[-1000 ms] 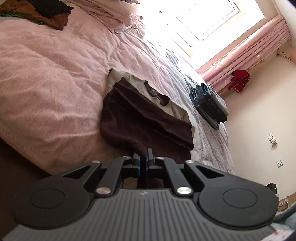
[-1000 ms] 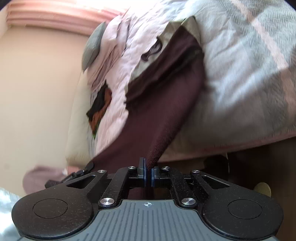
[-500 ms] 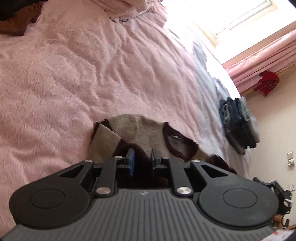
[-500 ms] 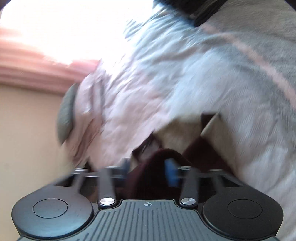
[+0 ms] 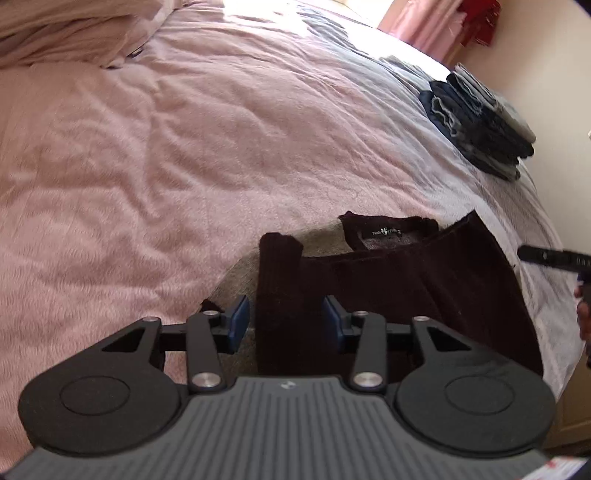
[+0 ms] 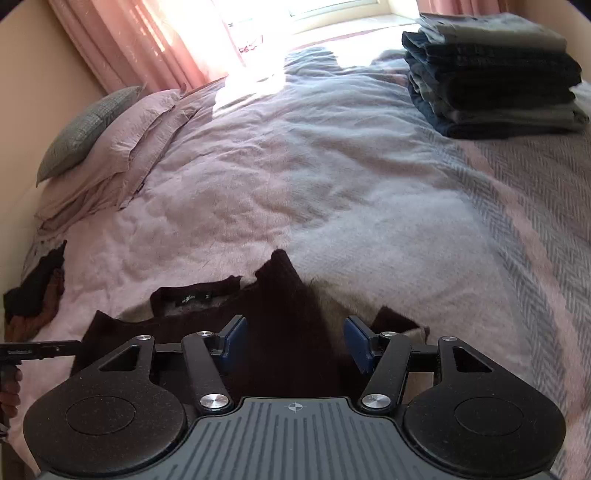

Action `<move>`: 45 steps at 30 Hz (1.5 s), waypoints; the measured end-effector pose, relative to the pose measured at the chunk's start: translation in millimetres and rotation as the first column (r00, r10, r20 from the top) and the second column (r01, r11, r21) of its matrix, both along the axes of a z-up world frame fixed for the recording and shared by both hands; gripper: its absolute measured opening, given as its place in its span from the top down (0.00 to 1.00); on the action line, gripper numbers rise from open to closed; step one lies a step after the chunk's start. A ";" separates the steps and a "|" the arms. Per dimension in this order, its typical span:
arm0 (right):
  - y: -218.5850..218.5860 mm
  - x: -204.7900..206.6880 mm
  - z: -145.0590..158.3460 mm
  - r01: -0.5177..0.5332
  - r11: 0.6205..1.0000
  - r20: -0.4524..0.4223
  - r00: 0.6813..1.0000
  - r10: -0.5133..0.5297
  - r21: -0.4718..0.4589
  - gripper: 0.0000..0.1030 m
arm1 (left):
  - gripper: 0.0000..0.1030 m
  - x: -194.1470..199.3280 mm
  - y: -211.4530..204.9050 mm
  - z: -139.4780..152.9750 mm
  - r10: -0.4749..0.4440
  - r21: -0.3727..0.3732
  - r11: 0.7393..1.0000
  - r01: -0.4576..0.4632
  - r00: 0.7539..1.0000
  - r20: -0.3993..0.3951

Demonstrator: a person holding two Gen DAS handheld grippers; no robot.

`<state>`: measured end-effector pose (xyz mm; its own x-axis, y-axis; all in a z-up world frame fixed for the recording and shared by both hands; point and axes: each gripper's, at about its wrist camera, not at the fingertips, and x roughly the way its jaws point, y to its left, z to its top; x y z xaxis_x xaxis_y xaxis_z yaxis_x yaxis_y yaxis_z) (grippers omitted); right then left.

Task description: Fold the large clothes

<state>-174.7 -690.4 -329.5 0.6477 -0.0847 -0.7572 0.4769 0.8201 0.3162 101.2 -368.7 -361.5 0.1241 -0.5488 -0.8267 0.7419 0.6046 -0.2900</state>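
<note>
Left wrist view: the left tongs (image 5: 284, 321) are still spreading, their blue pads (image 5: 239, 323) clear of the cloth on both sides. Between them runs a dark maroon sleeve (image 5: 279, 295), its cuff end pointing toward twelve o'clock. The sleeve belongs to a sweater (image 5: 417, 280) in maroon and beige that lies flat on the pink bedspread (image 5: 166, 155), spreading from the centre toward four o'clock, with the neck label facing up at about one o'clock from the tongs. At three o'clock, at the frame edge, part of the other black tool (image 5: 550, 256) shows above the sweater's far edge. A stack of folded dark jeans (image 5: 480, 122) sits on the bed at two o'clock, well apart from the sweater. Pillows (image 5: 66, 29) lie at eleven o'clock.

Right wrist view: the right tongs (image 6: 293, 341) stand wide apart, pinching nothing. The other maroon sleeve (image 6: 284, 317) lies loose between the pads, its tip toward twelve o'clock. The sweater collar (image 6: 192, 295) is at ten o'clock from the tongs. At nine o'clock a person's hand (image 6: 9, 391) holds the other tool. The jeans stack (image 6: 491, 77) rests at one o'clock, pillows (image 6: 110, 136) at ten o'clock, and a small heap of dark and brown clothes (image 6: 35, 295) at nine o'clock near the bed's edge.
</note>
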 end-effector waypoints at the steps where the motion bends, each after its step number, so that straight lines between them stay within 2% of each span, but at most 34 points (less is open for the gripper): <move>1: 0.8 6.9 -4.0 -0.014 1.000 -0.012 1.000 0.014 -0.023 0.45 | 0.63 -1.4 -3.7 -2.6 -0.012 0.008 1.000 0.012 1.000 0.013; 2: 1.7 13.2 -8.2 -0.027 0.999 -0.025 0.999 0.026 -0.045 0.45 | 0.63 -2.0 -5.7 -5.8 -0.011 0.016 1.000 0.011 1.000 0.018; 4: 5.3 21.5 -13.7 -0.064 0.995 -0.033 0.998 0.062 -0.079 0.49 | 0.69 -1.9 -7.0 -12.1 -0.002 0.024 1.000 0.001 1.000 0.025; 5: 6.5 25.2 -16.1 -0.093 0.992 -0.031 0.995 0.091 -0.081 0.62 | 0.85 -2.0 -7.1 -13.7 -0.005 0.024 1.000 0.004 1.000 0.031; 6: 7.8 28.4 -19.1 -0.109 0.991 -0.042 0.993 0.106 -0.081 0.69 | 0.95 -2.3 -7.8 -15.1 -0.015 0.025 1.000 0.014 0.999 0.035; 10: 10.8 36.6 -30.9 -0.122 0.981 -0.119 0.987 0.105 -0.149 0.69 | 0.95 -2.0 -10.1 -16.1 -0.016 0.029 0.999 0.014 0.999 0.045; 15: -4.4 39.7 -34.5 -0.118 0.992 -0.081 0.990 0.114 -0.051 0.71 | 0.92 -1.7 -7.8 -17.8 0.023 0.012 1.000 -0.024 0.998 0.062; 17: -4.0 36.8 -29.2 -0.126 0.991 -0.043 0.991 0.124 -0.045 0.98 | 0.96 -3.6 -8.6 -17.6 0.035 0.010 0.999 -0.036 0.996 0.086; 19: -5.1 27.5 -16.5 -0.108 0.992 0.017 0.994 0.109 -0.070 0.98 | 0.96 -5.6 -7.4 -9.6 0.055 -0.017 0.998 -0.053 0.990 0.128; 22: -18.8 13.2 -2.1 -0.022 0.998 0.091 0.996 0.026 -0.052 0.98 | 0.96 -2.1 -9.5 0.7 0.098 -0.035 0.995 -0.093 0.978 0.185; 27: -41.1 22.2 -12.9 0.013 1.000 0.051 0.999 -0.012 -0.021 0.98 | 0.95 11.9 -34.7 -8.3 0.098 -0.009 0.995 -0.098 0.971 0.217; 29: -43.8 27.3 -21.3 0.013 0.999 0.020 1.000 -0.012 -0.032 0.98 | 0.94 14.1 -47.0 -20.9 0.085 0.032 0.995 -0.095 0.972 0.220; 31: -46.4 33.1 -32.0 0.027 0.999 -0.032 0.999 -0.028 -0.026 0.98 | 0.88 15.5 -56.6 -38.2 0.068 0.095 0.991 -0.091 0.974 0.216; 32: -46.9 36.2 -36.2 0.030 0.999 -0.069 0.997 -0.032 -0.027 0.95 | 0.79 14.9 -58.7 -42.7 0.069 0.121 0.988 -0.099 0.970 0.234; 33: -45.2 38.1 -36.5 0.047 0.997 -0.109 0.993 -0.054 -0.066 0.83 | 0.70 14.3 -58.2 -43.0 0.079 0.136 0.984 -0.117 0.964 0.255; 34: -41.1 37.7 -32.1 0.063 0.990 -0.129 0.988 -0.080 -0.128 0.72 | 0.67 14.6 -54.6 -39.3 0.105 0.133 0.980 -0.145 0.958 0.268; 35: -35.5 35.1 -25.3 0.072 0.979 -0.131 0.986 -0.099 -0.192 0.56 | 0.68 14.6 -49.0 -33.1 0.145 0.118 0.976 -0.183 0.951 0.272; 37: -18.0 24.2 -6.6 0.064 0.957 -0.099 0.990 -0.096 -0.285 0.55 | 0.74 9.3 -33.5 -14.0 0.226 0.077 0.964 -0.255 0.936 0.270; 39: 6.1 8.6 8.1 -0.011 0.959 -0.043 0.999 -0.002 -0.284 0.55 | 0.75 -8.5 -21.3 3.9 0.238 0.042 0.966 -0.256 0.940 0.246; 41: 37.9 -0.8 12.1 -0.140 0.954 -0.039 0.990 0.135 -0.265 0.55 | 0.75 -38.2 -20.1 11.7 0.179 0.027 0.981 -0.190 0.958 0.222; 43: 71.5 -2.7 3.4 -0.280 0.916 -0.078 0.960 0.269 -0.288 0.55 | 0.75 -73.8 -29.5 6.7 0.068 0.064 0.994 -0.087 0.966 0.249; 45: 94.1 -1.3 -15.4 -0.404 0.860 -0.143 0.915 0.378 -0.311 0.55 | 0.75 -97.5 -39.9 -11.4 -0.014 0.132 0.991 -0.024 0.960 0.279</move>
